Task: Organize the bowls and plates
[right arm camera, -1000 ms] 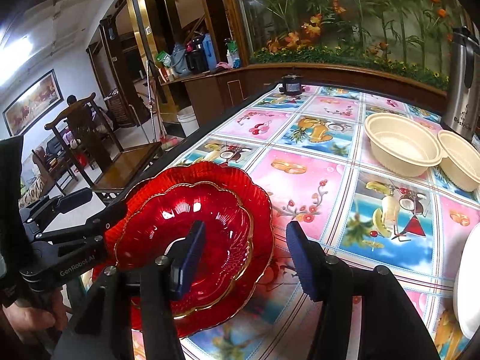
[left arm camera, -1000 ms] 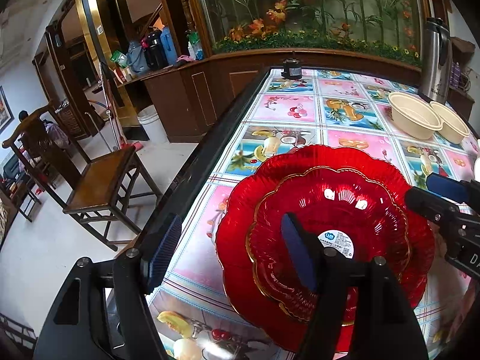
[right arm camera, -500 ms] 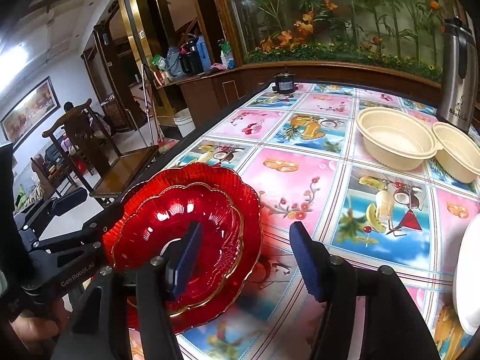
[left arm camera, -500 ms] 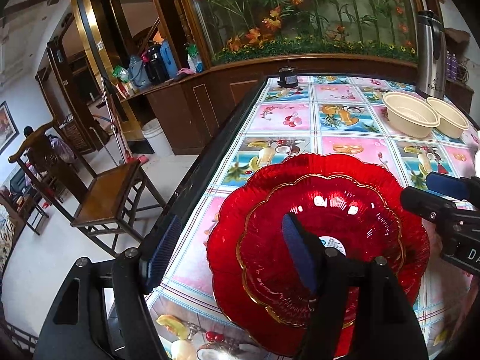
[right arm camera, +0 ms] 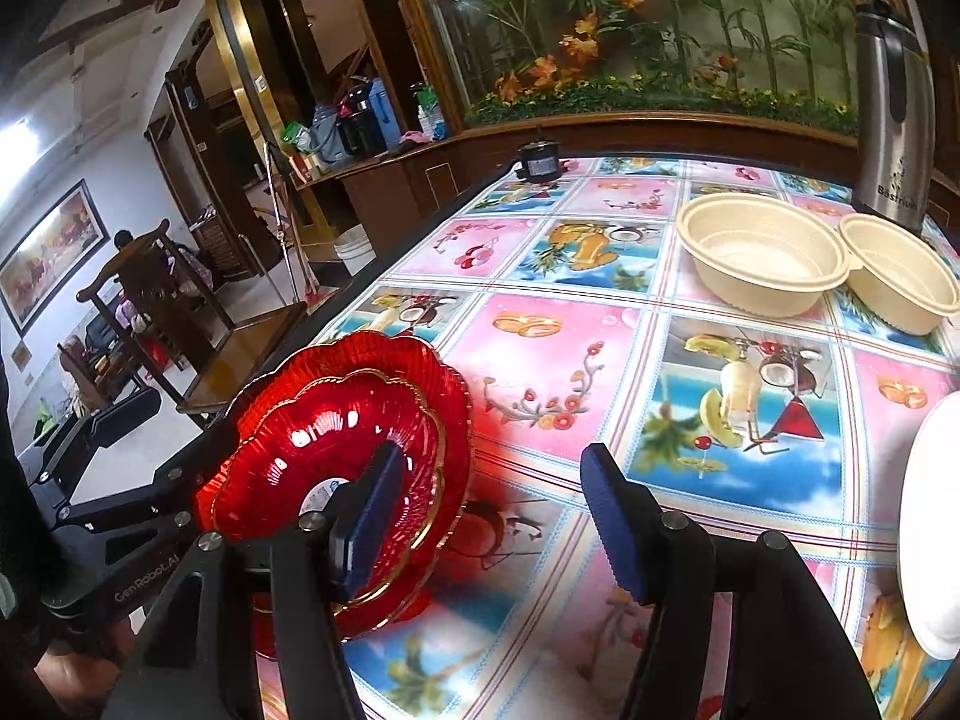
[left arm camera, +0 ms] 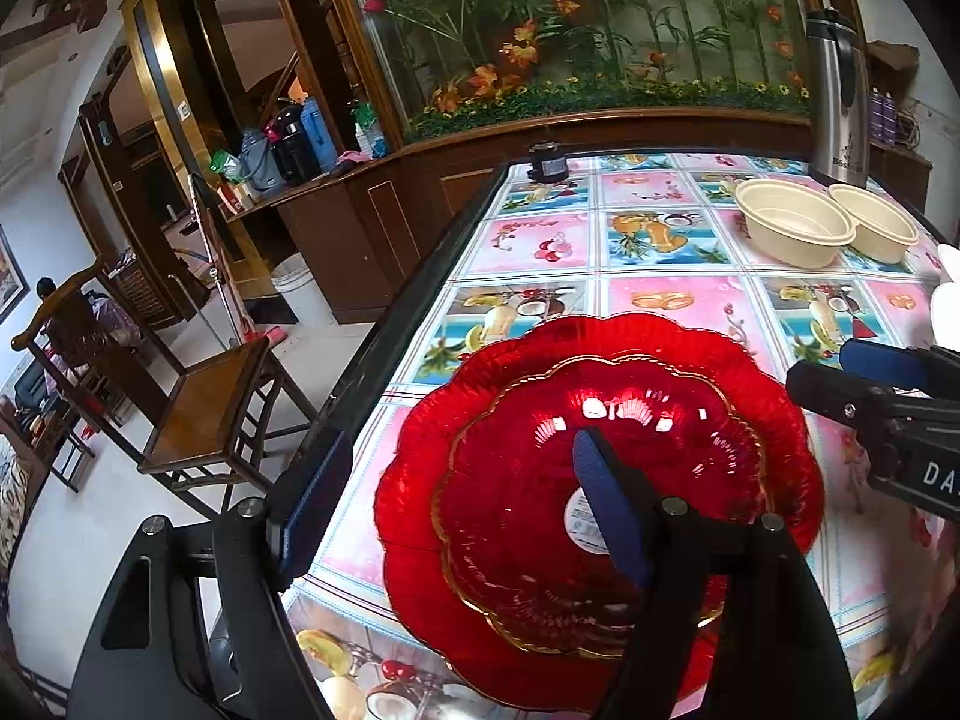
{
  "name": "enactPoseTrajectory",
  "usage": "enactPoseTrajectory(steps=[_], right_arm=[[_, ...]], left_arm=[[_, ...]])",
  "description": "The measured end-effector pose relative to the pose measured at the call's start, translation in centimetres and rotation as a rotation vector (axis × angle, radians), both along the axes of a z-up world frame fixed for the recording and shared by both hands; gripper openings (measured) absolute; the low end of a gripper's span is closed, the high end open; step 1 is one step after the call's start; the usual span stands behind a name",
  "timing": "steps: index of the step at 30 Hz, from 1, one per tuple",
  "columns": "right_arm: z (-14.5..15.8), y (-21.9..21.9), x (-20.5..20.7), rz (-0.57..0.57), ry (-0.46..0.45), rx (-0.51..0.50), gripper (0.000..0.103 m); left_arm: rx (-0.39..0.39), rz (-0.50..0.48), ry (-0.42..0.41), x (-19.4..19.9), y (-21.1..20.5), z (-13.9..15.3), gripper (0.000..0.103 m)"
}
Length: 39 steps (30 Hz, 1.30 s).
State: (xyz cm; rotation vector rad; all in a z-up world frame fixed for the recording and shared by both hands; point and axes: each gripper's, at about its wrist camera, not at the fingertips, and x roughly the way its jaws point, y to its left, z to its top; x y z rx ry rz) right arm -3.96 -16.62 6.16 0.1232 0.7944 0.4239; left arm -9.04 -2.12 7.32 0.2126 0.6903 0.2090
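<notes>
Left hand-held gripper (left arm camera: pixel 456 486): jaws spread, just been widening, astride near rim of stacked red scalloped plates (left arm camera: pixel 600 456) at table (left arm camera: pixel 540 252) left edge. Right hand-held gripper (right arm camera: pixel 486 516): parted, empty. Bare tablecloth beyond; cream bowls (right arm camera: pixel 762 252) far right.

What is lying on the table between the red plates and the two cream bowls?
Nothing: the right wrist view shows only bare tablecloth between red plates and cream bowls.

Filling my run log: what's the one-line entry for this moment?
left hand-held gripper: open, jaws just widening | right hand-held gripper: open | small red plate: stacked on large red plate
</notes>
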Motion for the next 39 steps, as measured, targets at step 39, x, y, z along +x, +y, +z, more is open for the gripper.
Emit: enactPoseTrajectory(steps=[39], right_arm=[[-0.7, -6.9, 2.1, -0.218, -0.187, 0.069, 0.066]], left_arm=[[-0.301, -0.285, 0.048, 8.3, -13.5, 2.7, 0.076]])
